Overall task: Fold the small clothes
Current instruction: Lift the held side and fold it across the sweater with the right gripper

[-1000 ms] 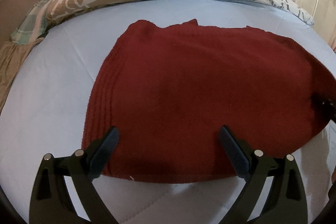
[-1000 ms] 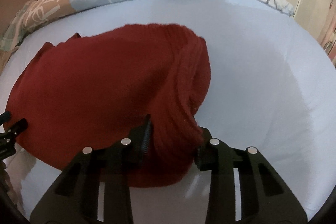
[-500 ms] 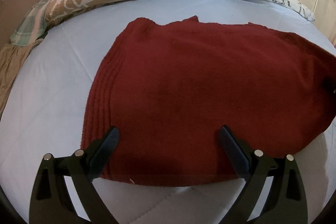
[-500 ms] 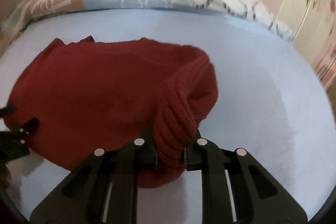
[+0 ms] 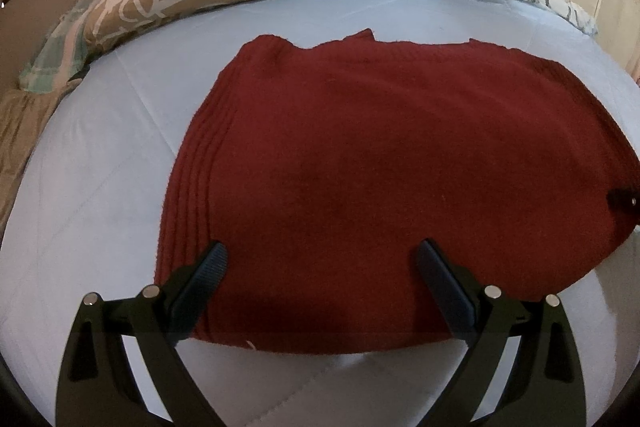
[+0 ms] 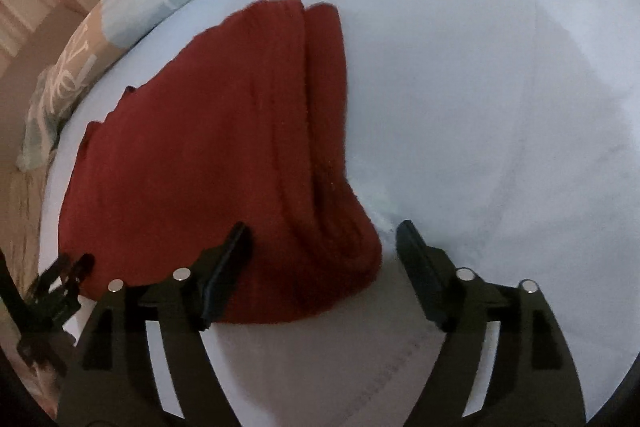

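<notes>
Left wrist view: the left gripper [image 5: 322, 261], jaws apart, hovers over the near edge of the red cloth [image 5: 384, 167] lying flat on the blue bedsheet [image 5: 100, 163]. Right wrist view: the right gripper [image 6: 322, 241], jaws apart, straddles the cloth's ribbed corner [image 6: 344, 259]

Red garment [image 5: 384, 167]: fuzzy matt knit, ribbed edge lying between the jaws. Bed sheet [image 6: 500, 87]: smooth matt cloth, stitched seams. Left gripper [image 5: 322, 263], right gripper [image 6: 322, 239]: matt black plastic, showing shiny metal pins.
</notes>
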A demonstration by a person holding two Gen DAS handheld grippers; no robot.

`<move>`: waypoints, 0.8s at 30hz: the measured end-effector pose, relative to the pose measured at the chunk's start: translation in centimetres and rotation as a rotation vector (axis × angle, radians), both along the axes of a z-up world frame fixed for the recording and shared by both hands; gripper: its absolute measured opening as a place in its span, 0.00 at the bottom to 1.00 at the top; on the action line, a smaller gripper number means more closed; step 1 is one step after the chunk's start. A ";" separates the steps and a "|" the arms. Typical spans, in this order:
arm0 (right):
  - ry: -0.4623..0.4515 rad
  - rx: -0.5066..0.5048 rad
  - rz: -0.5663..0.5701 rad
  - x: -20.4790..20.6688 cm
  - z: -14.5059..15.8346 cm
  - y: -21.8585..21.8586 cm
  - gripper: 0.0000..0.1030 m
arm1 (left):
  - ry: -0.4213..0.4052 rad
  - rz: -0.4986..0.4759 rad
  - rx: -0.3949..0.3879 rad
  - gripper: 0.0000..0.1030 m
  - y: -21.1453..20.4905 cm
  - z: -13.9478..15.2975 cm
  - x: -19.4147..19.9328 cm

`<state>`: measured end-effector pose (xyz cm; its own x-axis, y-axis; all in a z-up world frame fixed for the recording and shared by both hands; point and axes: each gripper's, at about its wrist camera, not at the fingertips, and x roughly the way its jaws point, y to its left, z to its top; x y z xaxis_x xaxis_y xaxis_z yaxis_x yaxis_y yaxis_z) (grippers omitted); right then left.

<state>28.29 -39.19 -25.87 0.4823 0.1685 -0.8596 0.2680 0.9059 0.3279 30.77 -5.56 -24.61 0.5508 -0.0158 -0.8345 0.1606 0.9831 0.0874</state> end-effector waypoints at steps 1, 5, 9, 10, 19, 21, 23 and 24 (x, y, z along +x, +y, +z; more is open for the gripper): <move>-0.001 0.008 0.009 0.3 -0.1 0.3 0.70 | -0.001 -0.002 0.003 0.94 0.0 0.0 0.0; 0.011 -0.019 0.035 2.3 -0.2 1.9 0.62 | 0.002 0.001 0.006 0.94 0.0 0.0 0.1; -0.021 -0.045 0.060 3.0 0.3 2.7 0.31 | 0.000 0.003 0.006 0.94 -0.1 0.3 0.2; -0.032 -0.069 0.066 2.9 0.5 3.1 0.29 | -0.002 0.003 0.009 0.94 -0.2 0.3 0.2; -0.173 -0.305 0.125 1.5 3.1 6.3 0.22 | -0.011 0.026 0.014 0.94 0.4 0.9 0.6; -0.183 -0.345 0.140 1.6 3.3 7.0 0.21 | -0.002 0.033 0.012 0.94 0.6 0.8 0.9; -0.189 -0.356 0.144 1.8 3.5 7.3 0.21 | 0.010 0.040 0.011 0.94 0.6 0.5 1.0; -0.198 -0.350 0.140 1.7 3.8 7.3 0.21 | 0.012 0.042 0.012 0.94 0.6 0.5 1.1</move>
